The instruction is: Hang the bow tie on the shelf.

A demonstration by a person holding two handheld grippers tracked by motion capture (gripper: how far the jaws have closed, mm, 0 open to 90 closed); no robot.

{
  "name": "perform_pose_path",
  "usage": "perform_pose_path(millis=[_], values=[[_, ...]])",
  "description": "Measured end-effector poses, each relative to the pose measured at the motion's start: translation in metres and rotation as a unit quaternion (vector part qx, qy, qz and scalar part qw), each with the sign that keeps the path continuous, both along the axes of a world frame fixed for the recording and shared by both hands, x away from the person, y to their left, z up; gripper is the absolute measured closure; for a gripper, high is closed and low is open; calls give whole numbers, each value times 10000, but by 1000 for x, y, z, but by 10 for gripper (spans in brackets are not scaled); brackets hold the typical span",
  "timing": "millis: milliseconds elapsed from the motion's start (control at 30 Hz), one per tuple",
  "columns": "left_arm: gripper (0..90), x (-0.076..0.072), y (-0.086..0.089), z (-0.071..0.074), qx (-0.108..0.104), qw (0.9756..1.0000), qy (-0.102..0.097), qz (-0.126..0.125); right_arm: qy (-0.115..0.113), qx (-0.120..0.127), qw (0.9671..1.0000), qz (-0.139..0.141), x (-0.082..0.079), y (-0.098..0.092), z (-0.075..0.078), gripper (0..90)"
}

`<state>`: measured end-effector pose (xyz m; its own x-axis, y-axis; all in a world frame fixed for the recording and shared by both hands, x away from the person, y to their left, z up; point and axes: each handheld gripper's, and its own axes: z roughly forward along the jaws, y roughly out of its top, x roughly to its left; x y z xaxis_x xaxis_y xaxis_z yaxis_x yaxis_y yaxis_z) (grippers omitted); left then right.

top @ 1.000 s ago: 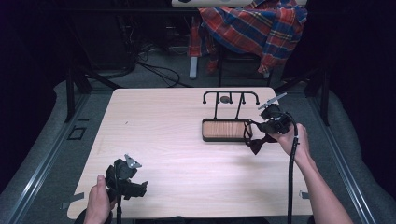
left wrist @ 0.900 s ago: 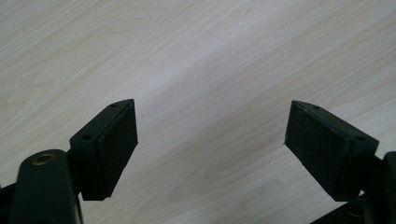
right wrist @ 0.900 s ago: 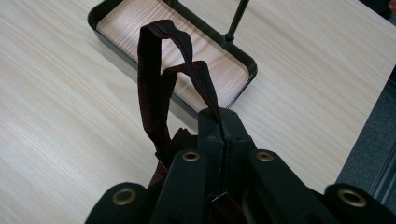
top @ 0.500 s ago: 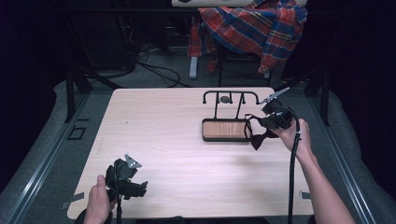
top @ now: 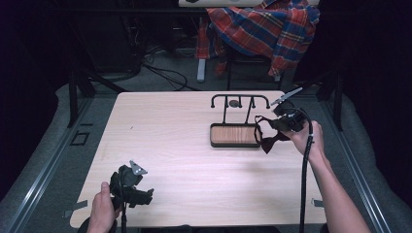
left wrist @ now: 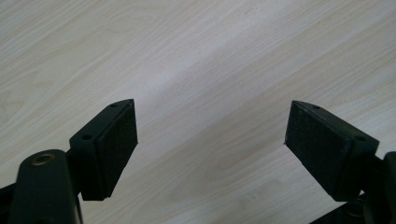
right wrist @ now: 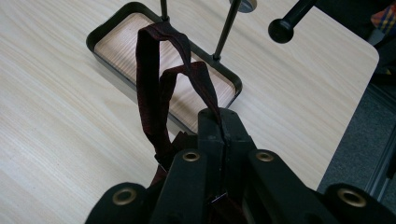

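- While the left tongs [top: 145, 194] idle near the worktop's [top: 170, 141] front left corner, their pads [left wrist: 114, 144] stand spread with bare wood between them, so they have no part in the work just now.
- At mid-right stands a rack [top: 239, 100]: a dark rail on two posts rising from a wood-lined tray [top: 234, 135], with a small round knob behind the rail.
- Just right of the tray, the right tongs [top: 281, 127] are pressed together on a dark bow tie [top: 268, 142]; its bow hangs below them, over the worktop and close to the tray's right end, and its strap loop [right wrist: 161, 65] stands out toward the rack.
- The right gripper view shows the loop open and pointing at the tray, with the rail's ball end [right wrist: 280, 29] up and to the right of it.
- Step in hand, as I judge it: carrying the tie to the rack to hang it.
- The next move calls for lifting the loop above the rail's end, lining its opening up with that end, then sliding it on before the tongs let go.
- A limp strap may fold shut or snag on a post, so a slow, level approach seems wise.
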<state>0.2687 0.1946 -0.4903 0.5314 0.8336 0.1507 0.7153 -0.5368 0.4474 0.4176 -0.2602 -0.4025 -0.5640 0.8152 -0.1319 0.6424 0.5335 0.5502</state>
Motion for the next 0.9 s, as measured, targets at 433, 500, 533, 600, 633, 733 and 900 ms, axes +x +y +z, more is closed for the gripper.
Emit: perform_pose_path(millis=[433, 500, 533, 600, 633, 733, 900], values=[[172, 0, 0, 0, -7, 10000, -1, -11, -188, 36, 9998, -85, 6, -5, 15, 895], [173, 0, 0, 0, -7, 10000, 1, -14, -194, 50, 9998, -96, 6, -5, 16, 895], [172, 0, 0, 0, 9, 10000, 9, -12, -211, 56, 9997, -96, 7, -5, 17, 895], [173, 0, 0, 0, 12, 10000, 6, -12, -262, 75, 9996, -99, 8, -5, 20, 895], [173, 0, 0, 0, 2, 10000, 10, -18, -272, 66, 9996, -94, 9, -5, 21, 895], [173, 0, 0, 0, 6, 10000, 7, -13, -295, 77, 9995, -104, 10, -5, 24, 895], [173, 0, 0, 0, -4, 10000, 4, -12, -344, 94, 9993, -139, 14, -5, 29, 895]])
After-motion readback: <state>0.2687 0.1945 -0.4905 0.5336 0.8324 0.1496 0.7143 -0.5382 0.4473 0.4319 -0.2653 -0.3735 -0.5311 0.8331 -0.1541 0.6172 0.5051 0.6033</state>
